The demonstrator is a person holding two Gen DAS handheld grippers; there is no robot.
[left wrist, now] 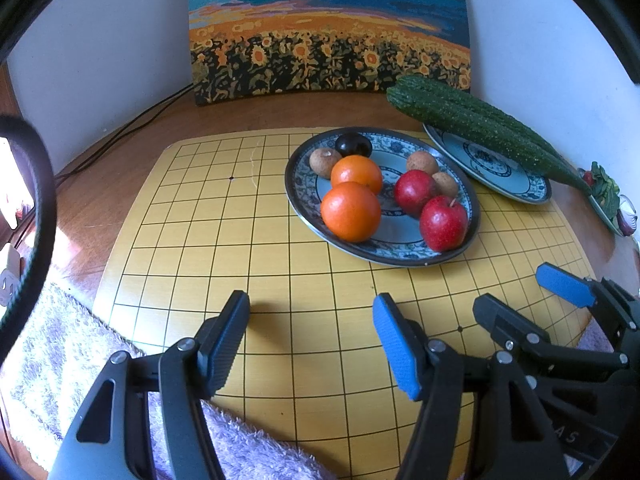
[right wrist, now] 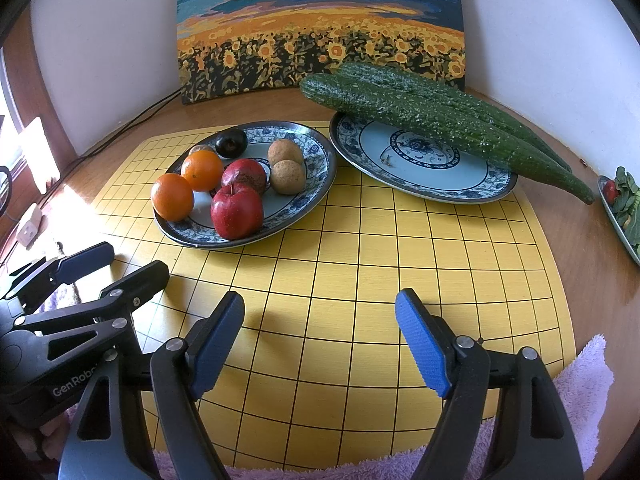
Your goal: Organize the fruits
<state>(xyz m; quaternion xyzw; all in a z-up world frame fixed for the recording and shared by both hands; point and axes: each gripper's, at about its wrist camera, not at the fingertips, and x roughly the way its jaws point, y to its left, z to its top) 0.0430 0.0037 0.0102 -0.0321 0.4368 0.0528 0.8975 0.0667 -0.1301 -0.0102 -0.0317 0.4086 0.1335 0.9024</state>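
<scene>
- Left gripper: jaws wide apart, nothing between them, nothing touched; poised low over the near edge of the yellow grid board, above the lilac towel at the bench's near edge.
- Fruit plate, on the board left of centre toward its far edge: carries two oranges at its left side, two red apples at its right side, three small brown fruits and one dark plum-like fruit at its far rim. All fruit seen lies on this one plate, like beside like.
- Second plate, just right of the fruit plate, rims close together; whether touching, cannot tell. Bears only two long cucumbers, overhanging the rim at both ends toward the bench's far right corner.
- Third dish of greens at the bench's right edge, only partly in view.
- Right gripper: jaws likewise wide apart, empty, clear of everything; poised over the board's near edge, right of the left gripper.
- Step in hand, as judged: not settled. Scene fits either a sorting finished with both grippers drawn back, or a regrouping of the fruit plate yet to come.
- Next move: none prescribed on this evidence.
</scene>
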